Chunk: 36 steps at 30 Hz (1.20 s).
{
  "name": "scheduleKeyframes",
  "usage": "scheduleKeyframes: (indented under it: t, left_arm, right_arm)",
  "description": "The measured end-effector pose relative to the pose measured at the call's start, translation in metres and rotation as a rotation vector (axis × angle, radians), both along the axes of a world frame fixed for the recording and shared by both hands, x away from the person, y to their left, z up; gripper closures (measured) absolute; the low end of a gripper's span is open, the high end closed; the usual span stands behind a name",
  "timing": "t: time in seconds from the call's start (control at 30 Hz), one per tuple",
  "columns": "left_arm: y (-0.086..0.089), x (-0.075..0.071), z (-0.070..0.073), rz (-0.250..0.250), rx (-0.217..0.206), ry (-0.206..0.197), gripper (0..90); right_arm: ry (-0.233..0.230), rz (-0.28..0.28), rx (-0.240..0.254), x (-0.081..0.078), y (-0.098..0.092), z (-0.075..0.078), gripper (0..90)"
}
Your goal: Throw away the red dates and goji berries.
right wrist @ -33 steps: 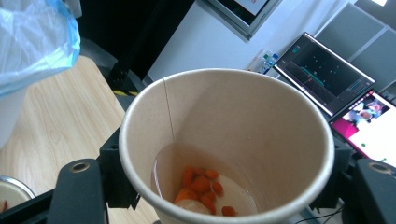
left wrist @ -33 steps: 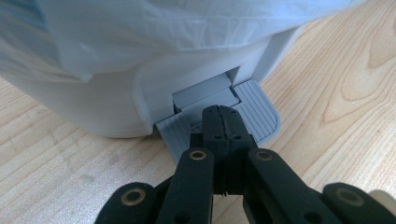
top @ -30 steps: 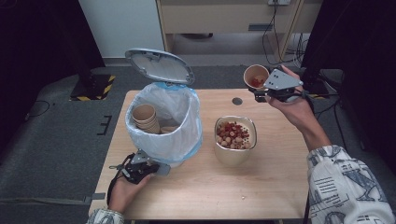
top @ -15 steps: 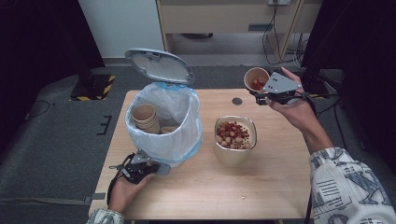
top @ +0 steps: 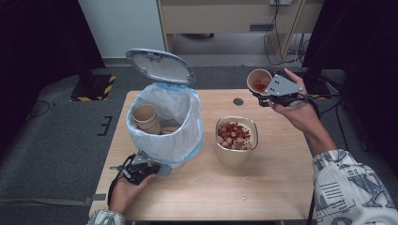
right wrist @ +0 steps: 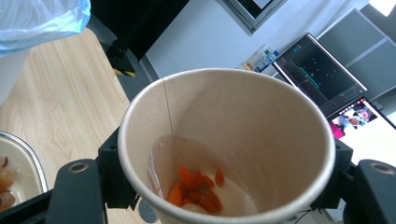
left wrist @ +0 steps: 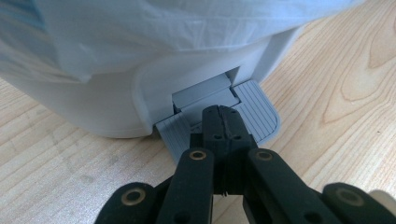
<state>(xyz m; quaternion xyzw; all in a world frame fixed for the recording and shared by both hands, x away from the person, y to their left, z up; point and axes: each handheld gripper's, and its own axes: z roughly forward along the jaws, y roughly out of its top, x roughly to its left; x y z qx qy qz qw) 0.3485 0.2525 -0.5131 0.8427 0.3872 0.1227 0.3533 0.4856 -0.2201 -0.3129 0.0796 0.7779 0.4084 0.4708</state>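
cup: i hold the paper cup (top: 259,80) in my right gripper (top: 264,96), jaws clamped round its thin, crushable wall, over the table's far edge.
contents: light orange bits; keep upright.
pedal: left gripper (top: 155,168), jaws together, presses the bin pedal (left wrist: 219,112).

Counted on the table (top: 281,187): one pedal bin (top: 165,124) with one lid (top: 160,65) and one liner bag (top: 187,133), one metal bowl (top: 236,154) of mixed bits. One paper cup (top: 258,80) aloft, one stack of paper cups (top: 146,118) in the bin, number in stack not determinable. Two grippers: left gripper (top: 139,169), right gripper (top: 267,96).
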Motion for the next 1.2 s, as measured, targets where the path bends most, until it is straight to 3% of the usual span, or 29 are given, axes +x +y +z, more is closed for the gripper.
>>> scheduleKeyframes:
  t: [0.3,0.93,1.2]
  left_arm:
    - [0.000,0.000,0.000,-0.001,0.000,0.000,90.0]
    - [0.000,0.000,0.000,-0.003,0.002,-0.002,90.0]
    - [-0.001,0.000,0.000,-0.002,0.001,-0.002,90.0]
  right_arm:
    - [-0.030,0.006,-0.079,-0.006,0.003,-0.002,28.4]
    - [-0.082,0.022,-0.167,-0.015,0.006,0.000,28.4]
    - [-0.105,0.018,-0.185,-0.015,0.007,0.008,28.4]
